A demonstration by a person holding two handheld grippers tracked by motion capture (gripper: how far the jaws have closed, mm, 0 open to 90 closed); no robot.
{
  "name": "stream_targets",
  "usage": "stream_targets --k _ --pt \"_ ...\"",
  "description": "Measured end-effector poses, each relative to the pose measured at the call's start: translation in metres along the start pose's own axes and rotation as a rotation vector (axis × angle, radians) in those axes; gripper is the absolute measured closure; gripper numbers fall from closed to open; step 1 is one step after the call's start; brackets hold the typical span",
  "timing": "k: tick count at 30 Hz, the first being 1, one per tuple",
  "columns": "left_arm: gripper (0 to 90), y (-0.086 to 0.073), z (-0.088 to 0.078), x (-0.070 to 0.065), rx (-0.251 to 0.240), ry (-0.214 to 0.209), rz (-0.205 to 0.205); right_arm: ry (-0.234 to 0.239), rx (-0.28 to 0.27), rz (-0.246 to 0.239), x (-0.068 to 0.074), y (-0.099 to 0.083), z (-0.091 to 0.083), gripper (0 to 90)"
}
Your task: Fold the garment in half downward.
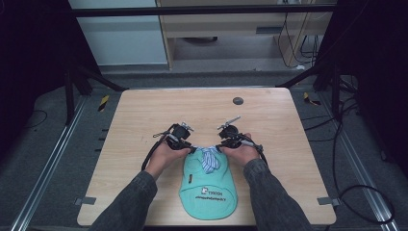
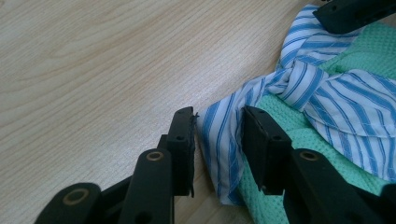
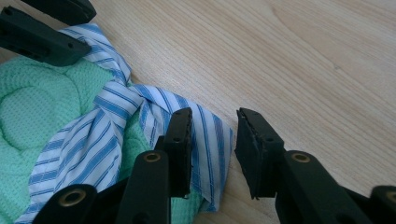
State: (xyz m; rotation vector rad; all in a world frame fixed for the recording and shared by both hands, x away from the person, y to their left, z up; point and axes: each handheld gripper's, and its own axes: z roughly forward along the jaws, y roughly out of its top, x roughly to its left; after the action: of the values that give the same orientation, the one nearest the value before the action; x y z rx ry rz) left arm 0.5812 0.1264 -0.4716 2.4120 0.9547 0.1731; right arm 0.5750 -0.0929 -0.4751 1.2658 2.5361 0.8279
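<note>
A mint-green cap (image 1: 210, 191) lies at the table's near middle, brim toward the person. A blue-and-white striped cloth strip (image 1: 209, 159) is knotted across its back. My left gripper (image 1: 193, 148) sits at the strip's left end. In the left gripper view the left gripper (image 2: 217, 116) stands open with the striped strip (image 2: 219, 140) lying loose between its pads, beside the green cap (image 2: 308, 140). My right gripper (image 1: 220, 147) is at the other end. In the right gripper view the right gripper (image 3: 212, 116) is open, and the strip's end (image 3: 210, 135) lies by its left pad.
The wooden table (image 1: 144, 110) has bare room to the left, right and far side of the cap. A small dark round disc (image 1: 237, 100) sits near the far edge. The other gripper's jaws show at the top of each gripper view.
</note>
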Motion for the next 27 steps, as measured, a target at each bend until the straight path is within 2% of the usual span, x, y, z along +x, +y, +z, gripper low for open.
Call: stream_targets --k 8,18,23,27 --pt "66.3 -0.0006 0.0031 -0.0015 0.015 -0.001 0.009 -0.001 0.017 -0.010 0.0026 -0.0004 0.0034 63.7" --pt "66.8 -0.0024 0.0042 -0.0002 0.012 -0.011 -0.001 -0.005 0.030 -0.026 0.0028 -0.0026 0.0046 64.3" --pt "70.9 -0.0027 0.0040 -0.0010 0.015 -0.018 0.010 0.000 0.033 -0.025 0.0048 -0.0030 0.0043 68.9" --pt "75.5 -0.0028 0.0042 -0.0011 0.014 -0.029 0.012 0.009 0.038 -0.050 0.0074 -0.0024 0.0040 76.4"
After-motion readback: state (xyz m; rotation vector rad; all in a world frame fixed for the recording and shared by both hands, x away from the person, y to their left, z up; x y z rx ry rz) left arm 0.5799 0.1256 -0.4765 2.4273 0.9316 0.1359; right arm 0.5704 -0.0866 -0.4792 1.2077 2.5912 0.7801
